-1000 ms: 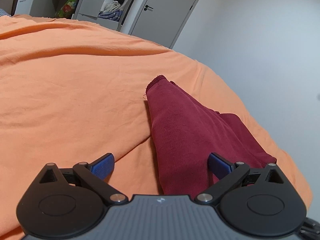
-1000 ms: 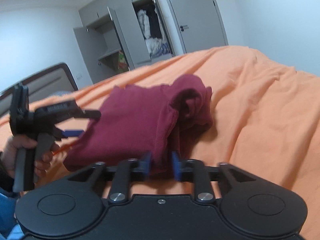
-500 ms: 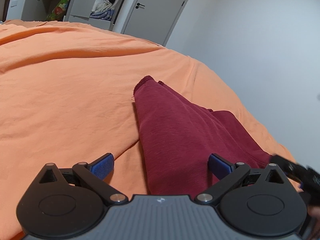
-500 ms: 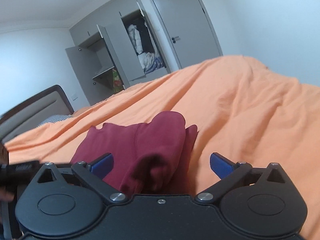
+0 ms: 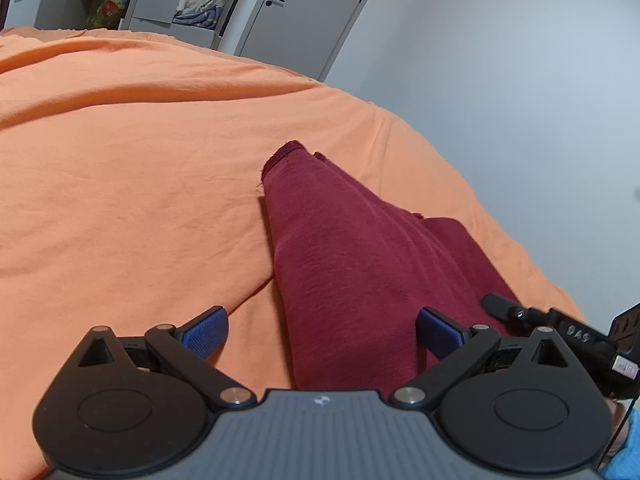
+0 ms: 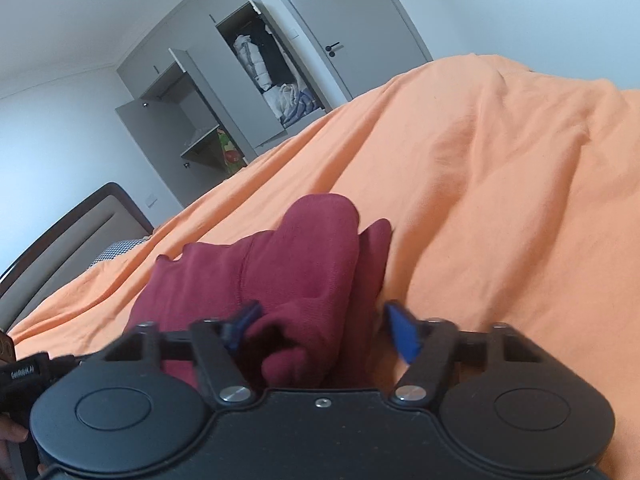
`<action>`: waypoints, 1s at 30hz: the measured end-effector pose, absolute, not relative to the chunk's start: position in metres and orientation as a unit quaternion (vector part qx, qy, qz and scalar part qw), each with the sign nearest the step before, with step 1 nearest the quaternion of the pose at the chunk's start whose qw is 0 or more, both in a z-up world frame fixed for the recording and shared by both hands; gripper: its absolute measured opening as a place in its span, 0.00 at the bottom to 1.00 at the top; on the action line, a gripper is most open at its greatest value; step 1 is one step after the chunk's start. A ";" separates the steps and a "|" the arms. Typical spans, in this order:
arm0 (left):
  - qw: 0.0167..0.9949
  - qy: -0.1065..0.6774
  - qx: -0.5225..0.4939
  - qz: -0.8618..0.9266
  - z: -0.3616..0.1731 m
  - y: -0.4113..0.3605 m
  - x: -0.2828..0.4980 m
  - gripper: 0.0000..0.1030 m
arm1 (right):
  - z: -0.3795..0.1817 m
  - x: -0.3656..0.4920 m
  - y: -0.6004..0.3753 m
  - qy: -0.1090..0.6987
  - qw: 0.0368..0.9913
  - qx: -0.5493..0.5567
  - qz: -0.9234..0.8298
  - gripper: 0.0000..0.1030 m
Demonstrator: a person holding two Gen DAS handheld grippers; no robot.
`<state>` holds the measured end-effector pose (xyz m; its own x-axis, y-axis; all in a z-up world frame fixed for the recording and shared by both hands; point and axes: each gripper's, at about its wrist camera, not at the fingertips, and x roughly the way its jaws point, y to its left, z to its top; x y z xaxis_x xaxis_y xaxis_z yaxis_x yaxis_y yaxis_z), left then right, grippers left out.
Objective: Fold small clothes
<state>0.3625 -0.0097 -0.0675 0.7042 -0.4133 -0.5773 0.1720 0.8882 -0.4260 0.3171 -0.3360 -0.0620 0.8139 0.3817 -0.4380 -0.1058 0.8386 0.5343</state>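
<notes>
Orange bedding (image 5: pixel 140 184) covers a bed that serves as the folding surface, with an open grey wardrobe (image 6: pixel 224 92) behind. A dark red knit garment (image 5: pixel 352 264) lies on the bedding near its right edge, folded into a long narrow strip with one bulging, rounded end (image 6: pixel 320 232) and a frayed far corner. The left gripper (image 5: pixel 322 330) hovers over the near end, jaws spread wide and gripping nothing, probably ready to take it. The right gripper (image 6: pixel 320 328) straddles the bulging end, jaws partly spread, apparently not pinching the cloth.
</notes>
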 end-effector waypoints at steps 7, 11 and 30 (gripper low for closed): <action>0.897 0.349 -0.199 -0.182 -0.063 -0.007 0.365 0.42 | -0.051 0.310 -0.330 0.266 0.928 0.229 0.125 0.33; 0.903 0.339 -0.192 -0.184 -0.054 -0.007 0.362 0.30 | -0.042 0.303 -0.325 0.250 0.937 0.214 0.117 0.23; 0.947 0.258 -0.160 -0.104 0.006 0.061 0.340 0.27 | 0.005 0.330 -0.218 0.175 0.956 0.126 0.199 0.19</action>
<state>0.3404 0.0613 0.0055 0.8454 -0.2800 -0.4548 0.1151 0.9271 -0.3568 0.3305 -0.2184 0.0053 0.8594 0.4249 -0.2846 -0.3366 0.8889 0.3106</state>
